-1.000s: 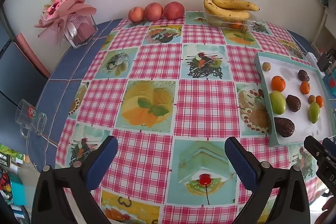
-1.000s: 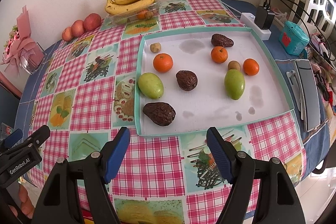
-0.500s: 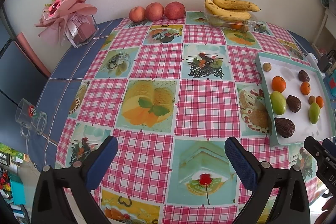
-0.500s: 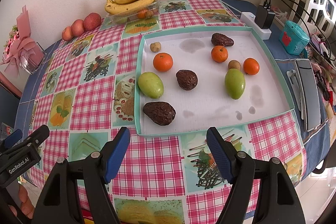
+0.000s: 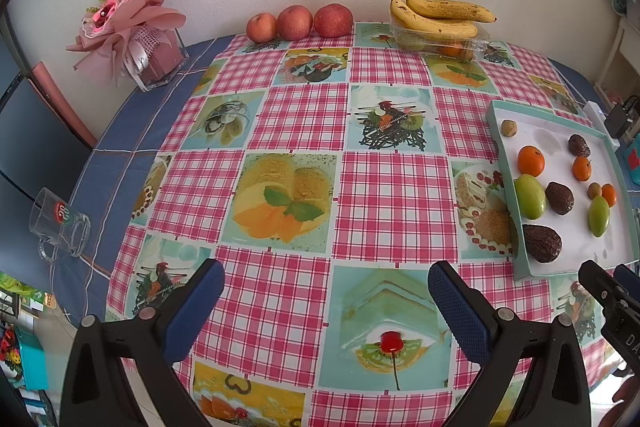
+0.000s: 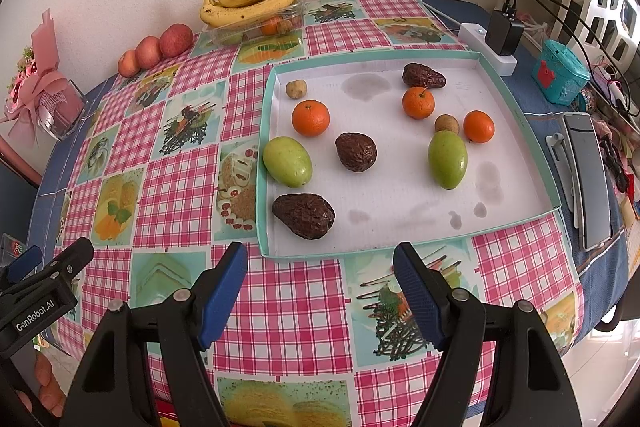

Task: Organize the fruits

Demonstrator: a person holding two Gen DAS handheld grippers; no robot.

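A shallow white tray with a teal rim holds loose fruit: three oranges, two green mangoes, three wrinkled brown avocados and two small tan fruits. My right gripper is open and empty, above the tablecloth just in front of the tray's near edge. My left gripper is open and empty over the middle of the table, left of the tray. Bananas lie on a clear plastic box, and three apples sit at the back.
The table has a pink checked cloth. A pink bouquet in a glass vase stands back left, a glass mug at the left edge. A power strip, a teal tin and a grey remote lie right of the tray.
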